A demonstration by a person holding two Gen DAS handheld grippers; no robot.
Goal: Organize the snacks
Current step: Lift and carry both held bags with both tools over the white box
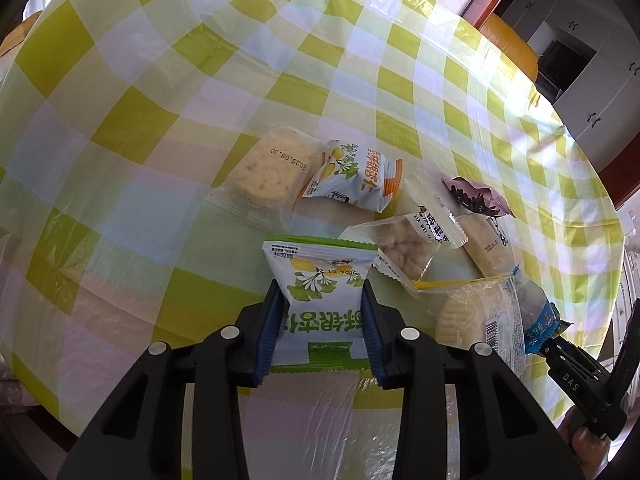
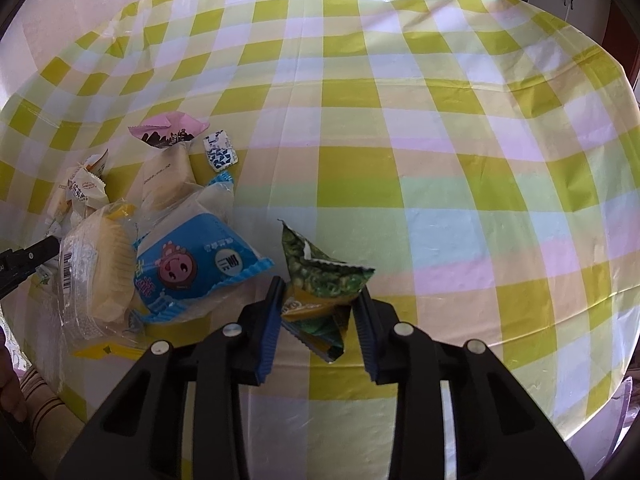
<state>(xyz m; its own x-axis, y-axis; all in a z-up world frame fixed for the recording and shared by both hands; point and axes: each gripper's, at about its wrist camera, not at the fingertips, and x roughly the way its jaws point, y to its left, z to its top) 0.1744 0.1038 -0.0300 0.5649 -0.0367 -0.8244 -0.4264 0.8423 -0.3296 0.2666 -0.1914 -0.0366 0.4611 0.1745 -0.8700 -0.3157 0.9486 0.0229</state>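
My left gripper (image 1: 322, 284) is shut on a white and green ginkgo-print snack packet (image 1: 320, 280), held just above the checked tablecloth (image 1: 160, 120). Beyond it lies a pile of snacks: a clear-wrapped round cracker (image 1: 266, 172), a second ginkgo packet (image 1: 352, 178), a clear packet of puffs (image 1: 400, 254), a pink packet (image 1: 476, 196) and a wrapped biscuit stack (image 1: 476, 316). My right gripper (image 2: 320, 290) is shut on a green pea snack packet (image 2: 320, 276). To its left lie a blue packet (image 2: 192, 266), the biscuit stack (image 2: 100, 272) and the pink packet (image 2: 168, 130).
The other gripper's black body shows at the left wrist view's right edge (image 1: 584, 384) and at the right wrist view's left edge (image 2: 20, 264). White cabinets (image 1: 592, 80) stand past the table edge. A small blue-white sachet (image 2: 220, 154) lies near the pile.
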